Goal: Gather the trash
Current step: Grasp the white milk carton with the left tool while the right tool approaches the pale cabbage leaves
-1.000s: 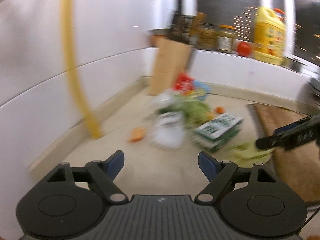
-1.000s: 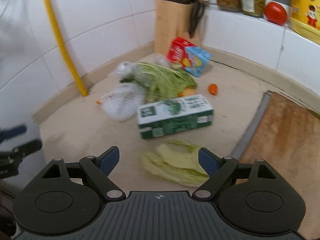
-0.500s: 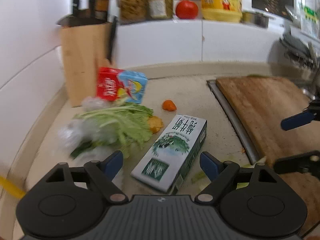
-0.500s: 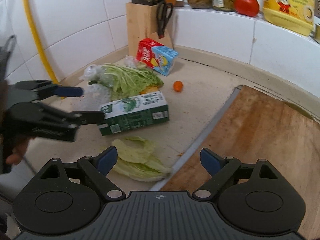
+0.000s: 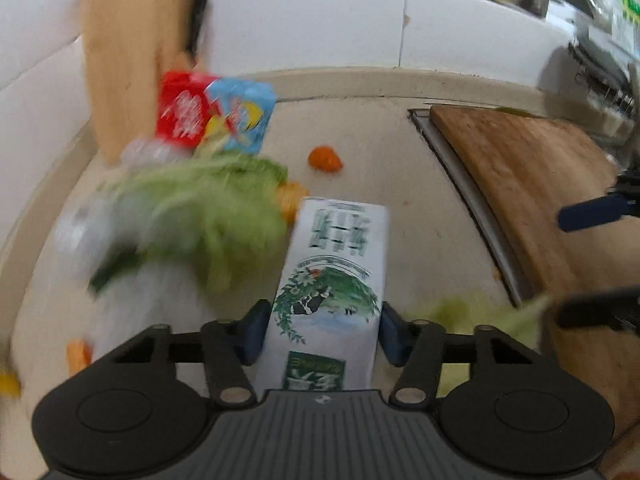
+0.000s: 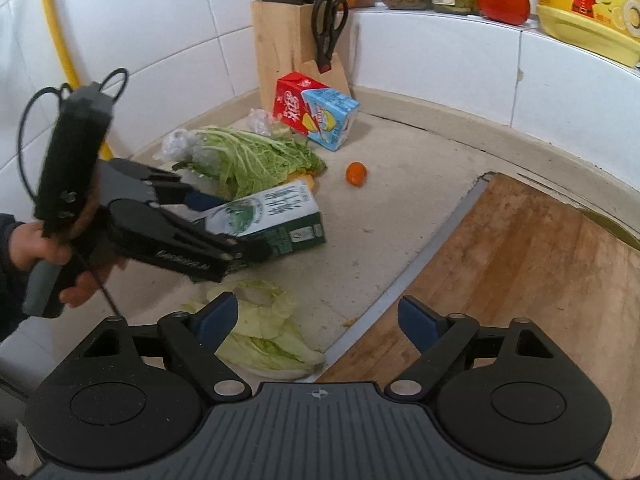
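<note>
Milk carton (image 5: 332,276) lies lengthwise between the closing left gripper (image 5: 320,332) pads, pointing away; right gripper (image 6: 318,320) hovers wide, empty.

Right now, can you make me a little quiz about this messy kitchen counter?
1. True or false: the milk carton lies between the left gripper's closing jaws.
2. What lies nearest the right gripper: A) tomato, B) pale cabbage leaves, C) scissors?
3. What colour is the small scrap beyond the carton?

Key: 1 true; 2 B; 3 orange.
</note>
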`<state>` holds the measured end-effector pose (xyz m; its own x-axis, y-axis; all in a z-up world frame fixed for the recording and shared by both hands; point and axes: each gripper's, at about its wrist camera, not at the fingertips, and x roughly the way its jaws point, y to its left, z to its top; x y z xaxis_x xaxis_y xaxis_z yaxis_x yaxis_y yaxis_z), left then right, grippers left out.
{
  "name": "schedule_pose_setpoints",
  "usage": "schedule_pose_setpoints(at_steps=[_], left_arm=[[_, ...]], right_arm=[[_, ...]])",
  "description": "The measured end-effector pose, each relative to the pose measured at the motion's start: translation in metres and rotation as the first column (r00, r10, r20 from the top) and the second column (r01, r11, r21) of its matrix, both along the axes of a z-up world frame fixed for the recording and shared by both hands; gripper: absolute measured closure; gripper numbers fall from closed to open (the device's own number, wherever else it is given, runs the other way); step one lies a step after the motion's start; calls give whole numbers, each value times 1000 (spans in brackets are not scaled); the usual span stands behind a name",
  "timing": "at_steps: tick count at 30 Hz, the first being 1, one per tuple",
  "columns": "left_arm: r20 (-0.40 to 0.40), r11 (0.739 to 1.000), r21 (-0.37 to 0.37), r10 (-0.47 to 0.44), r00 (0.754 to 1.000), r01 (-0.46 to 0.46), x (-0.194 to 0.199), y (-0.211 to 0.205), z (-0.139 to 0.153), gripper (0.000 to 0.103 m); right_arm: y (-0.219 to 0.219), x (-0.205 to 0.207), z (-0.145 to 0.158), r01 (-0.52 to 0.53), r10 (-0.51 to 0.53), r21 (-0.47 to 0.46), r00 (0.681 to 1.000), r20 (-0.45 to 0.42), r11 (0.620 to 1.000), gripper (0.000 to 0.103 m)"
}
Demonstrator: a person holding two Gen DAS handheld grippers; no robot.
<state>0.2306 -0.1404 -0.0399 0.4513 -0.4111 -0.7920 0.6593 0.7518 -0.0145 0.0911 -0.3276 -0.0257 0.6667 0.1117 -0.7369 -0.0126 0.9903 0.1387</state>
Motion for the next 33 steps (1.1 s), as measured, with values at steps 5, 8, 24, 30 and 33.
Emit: schedule_pose_setpoints(at_steps=[5, 8, 24, 30, 33], left_arm=[[-28, 995, -31, 98, 995, -99, -24, 50, 13, 55], [3, 990, -67, 127, 992, -126, -34, 68, 24, 29], [17, 989, -70, 132, 991, -131, -26, 50, 2, 13], [-15, 986, -64, 152, 988, -153, -20, 49, -3, 45], [-38, 986, -57, 152, 988, -154, -22, 50, -6, 56]], right_arm=[[10, 0, -2, -51, 51, -15, 999, -15, 999, 13], [18, 4, -3, -113, 112, -34, 993, -36, 993, 11], [68, 55, -32, -502, 477, -118, 858, -190, 857, 6], [65, 61, -38, -474, 451, -100, 873, -187, 875, 25], [61, 64, -39, -425, 400, -110, 896, -193, 899, 34]])
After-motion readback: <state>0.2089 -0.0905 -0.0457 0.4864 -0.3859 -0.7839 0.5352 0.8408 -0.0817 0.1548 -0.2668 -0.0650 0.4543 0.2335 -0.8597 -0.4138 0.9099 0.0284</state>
